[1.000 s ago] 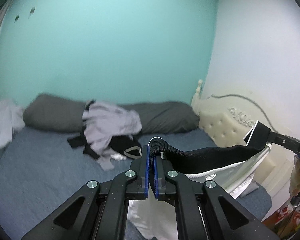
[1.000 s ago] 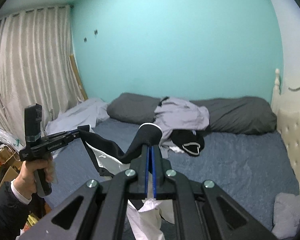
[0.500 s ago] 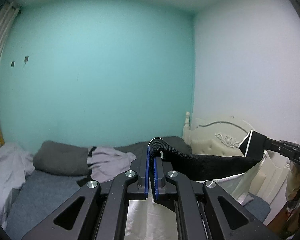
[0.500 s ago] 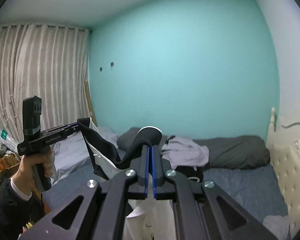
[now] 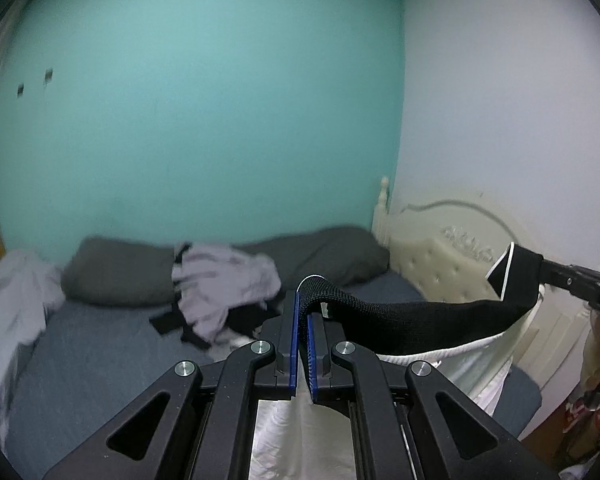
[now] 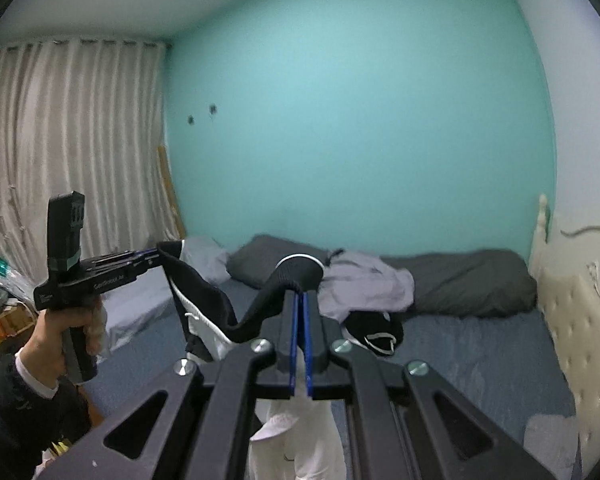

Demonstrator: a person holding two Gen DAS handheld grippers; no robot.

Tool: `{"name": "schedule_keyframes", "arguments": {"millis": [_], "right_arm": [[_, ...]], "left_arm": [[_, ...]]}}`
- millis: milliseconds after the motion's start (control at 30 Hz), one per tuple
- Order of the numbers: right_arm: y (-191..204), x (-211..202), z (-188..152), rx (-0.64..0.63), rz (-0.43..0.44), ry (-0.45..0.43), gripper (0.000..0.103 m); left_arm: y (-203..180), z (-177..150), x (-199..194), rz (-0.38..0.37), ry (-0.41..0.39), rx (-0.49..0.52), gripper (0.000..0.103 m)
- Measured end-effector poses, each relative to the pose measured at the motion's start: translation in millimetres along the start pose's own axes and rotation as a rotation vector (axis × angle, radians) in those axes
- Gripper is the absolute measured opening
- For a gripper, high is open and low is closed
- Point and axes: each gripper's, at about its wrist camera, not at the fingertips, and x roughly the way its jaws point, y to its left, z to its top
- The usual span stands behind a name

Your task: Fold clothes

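Your left gripper [image 5: 303, 312] and right gripper [image 6: 300, 300] are both clamped tight on the black waistband [image 5: 412, 320] of the white garment [image 6: 300, 440], which hangs stretched between them above the bed's [image 6: 480, 348] near edge.

surface: bed [image 6: 480, 352] with blue-grey cover | lying at far end: two dark grey pillows [image 6: 472, 288] along the teal wall | lying on cover: heap of pale lilac and black clothes [image 6: 364, 292], leaning against the pillows | lying at left edge: pale crumpled sheet [image 5: 8, 300] | sitting near right corner: white cloth [image 6: 548, 436]
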Motion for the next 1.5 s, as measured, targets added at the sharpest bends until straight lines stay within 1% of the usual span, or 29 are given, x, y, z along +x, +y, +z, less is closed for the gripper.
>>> {"name": "schedule_keyframes", "arguments": {"millis": [167,333,433,533,733,900,1067,1267,1500], "right_arm": [[-34.1,73.3,-35.0,0.041,-0.015,0.102,0.002],[-70.1,153.1,-77.6,0.067,-0.033,0.200,0.002],[-96.9,212.1,-108.7,0.075,-0.046,0.267,0.002],[-121.7,264.8,-137.3,0.090,-0.059,0.320,0.002],[-185.9,378.9,-192.4,0.147,-0.092,0.409,0.002],[-228.8,449.6,-230.5,0.188,-0.128,0.472,0.002],[-260.5,501.3,-263.6,0.217,-0.159,0.521,0.002],[-289.4,546.1,-294.6,0.249,-0.187,0.576,0.002],[-306.8,590.0,-325.3,0.255,-0.209,0.629,0.002]], "left_arm": [[26.2,-39.9,93.2,0.008,0.106,-0.038,0.003],[53.0,-85.2,200.3,0.015,0.204,-0.070,0.003],[68.5,-109.3,254.1,0.025,0.250,-0.095,0.003],[88.1,-136.5,315.8,0.034,0.298,-0.122,0.003],[120.2,-183.8,414.1,0.060,0.375,-0.173,0.003],[145.2,-217.5,476.1,0.085,0.434,-0.204,0.003],[162.1,-245.3,526.4,0.098,0.486,-0.220,0.003],[172.4,-270.2,576.0,0.111,0.540,-0.233,0.003],[185.5,-294.6,615.7,0.139,0.597,-0.264,0.003]]}}
